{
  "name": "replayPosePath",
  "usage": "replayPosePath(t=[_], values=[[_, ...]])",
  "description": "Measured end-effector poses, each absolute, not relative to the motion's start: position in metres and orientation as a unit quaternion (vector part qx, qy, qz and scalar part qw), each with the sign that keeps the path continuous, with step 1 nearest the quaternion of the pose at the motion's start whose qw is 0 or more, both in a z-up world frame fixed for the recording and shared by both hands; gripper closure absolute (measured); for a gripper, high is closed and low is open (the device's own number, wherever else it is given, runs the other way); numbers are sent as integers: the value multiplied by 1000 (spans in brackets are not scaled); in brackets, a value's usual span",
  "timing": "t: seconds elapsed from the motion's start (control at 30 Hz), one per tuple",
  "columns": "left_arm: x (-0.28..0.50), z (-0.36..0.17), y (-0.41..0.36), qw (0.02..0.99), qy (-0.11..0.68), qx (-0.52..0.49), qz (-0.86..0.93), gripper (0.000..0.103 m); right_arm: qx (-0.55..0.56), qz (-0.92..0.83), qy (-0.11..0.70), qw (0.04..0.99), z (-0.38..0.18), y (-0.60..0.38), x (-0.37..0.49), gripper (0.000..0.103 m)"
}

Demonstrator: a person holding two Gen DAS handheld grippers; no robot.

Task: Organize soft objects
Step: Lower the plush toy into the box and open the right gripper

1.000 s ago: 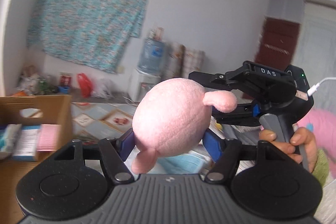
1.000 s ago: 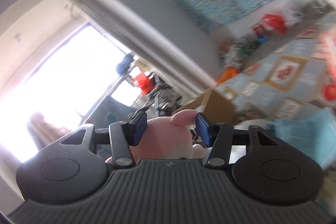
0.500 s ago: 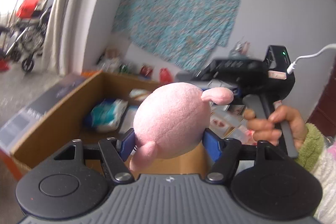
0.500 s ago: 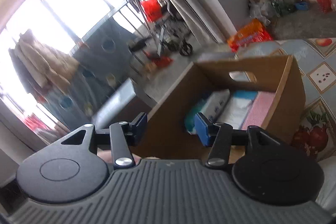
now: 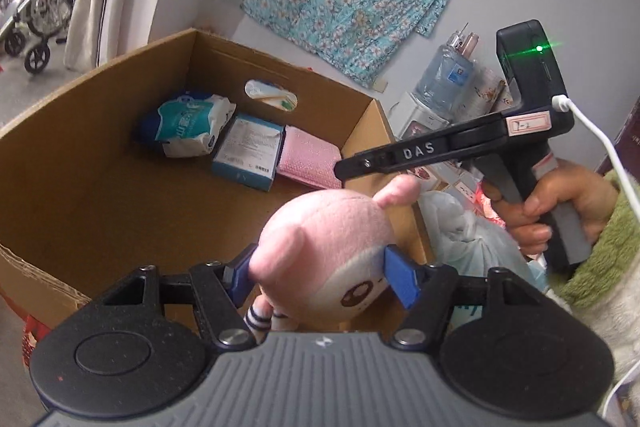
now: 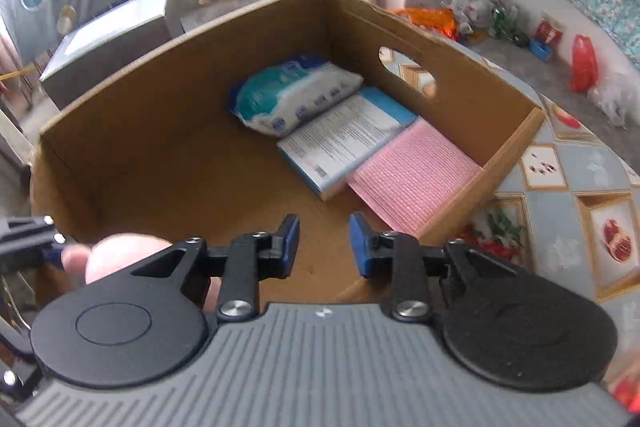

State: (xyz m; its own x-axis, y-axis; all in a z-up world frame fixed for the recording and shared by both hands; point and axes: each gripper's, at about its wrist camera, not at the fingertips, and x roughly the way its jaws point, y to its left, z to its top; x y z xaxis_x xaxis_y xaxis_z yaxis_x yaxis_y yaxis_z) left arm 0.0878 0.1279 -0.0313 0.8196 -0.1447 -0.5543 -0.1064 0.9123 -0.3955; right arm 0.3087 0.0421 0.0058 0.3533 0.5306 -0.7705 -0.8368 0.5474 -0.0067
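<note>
Gripping a pink plush toy [image 5: 332, 247] between blue pads [image 5: 400, 281], left gripper [image 5: 320, 277] pictured above the near wall of a cardboard box [image 5: 100, 195], toy's ear up and its striped limb hanging below. Jaws easing inward on the toy, pads pressed into both its sides. Right gripper [image 6: 324, 245] pointed down into the same box, jaws narrowing fast with nothing between them; only bare cardboard floor seen through the gap. Held in a hand [image 5: 560, 203] with a green fleece sleeve [image 5: 600, 259], beside the toy on its right.

Changed from a second before: toy then framed against a wall hanging and a water dispenser, box only at the left edge; now box filling both views. Right gripper's jaws then set wide either side of the toy, since drawn away from it and swung over the box.

Lying inside along the far end: a tissue pack [image 6: 296, 95], a blue-edged flat packet [image 6: 344, 139] and a pink cloth [image 6: 412, 179], side by side. Patterned tablecloth [image 6: 568, 195] seen beyond the box.
</note>
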Motion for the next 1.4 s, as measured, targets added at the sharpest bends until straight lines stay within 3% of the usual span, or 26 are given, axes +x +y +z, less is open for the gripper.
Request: replayPosePath(t=[0.1, 0.47, 0.73, 0.8, 1.03, 1.23, 1.4], values=[[87, -34, 129, 929, 303, -213, -24, 35, -224, 430, 370, 793, 4, 42, 308, 83], [89, -35, 123, 928, 312, -196, -57, 36, -258, 409, 371, 793, 11, 27, 294, 84], [102, -29, 146, 918, 317, -230, -54, 38, -140, 437, 346, 818, 27, -6, 295, 77], [119, -28, 155, 908, 331, -248, -61, 51, -102, 442, 336, 826, 36, -21, 292, 73], [188, -29, 169, 884, 394, -248, -38, 51, -29, 451, 318, 833, 45, -62, 289, 70], [179, -19, 167, 898, 372, -232, -21, 48, 2, 460, 337, 822, 40, -68, 295, 68], [155, -13, 169, 909, 360, -210, -2, 42, -14, 468, 355, 809, 41, -41, 293, 56]])
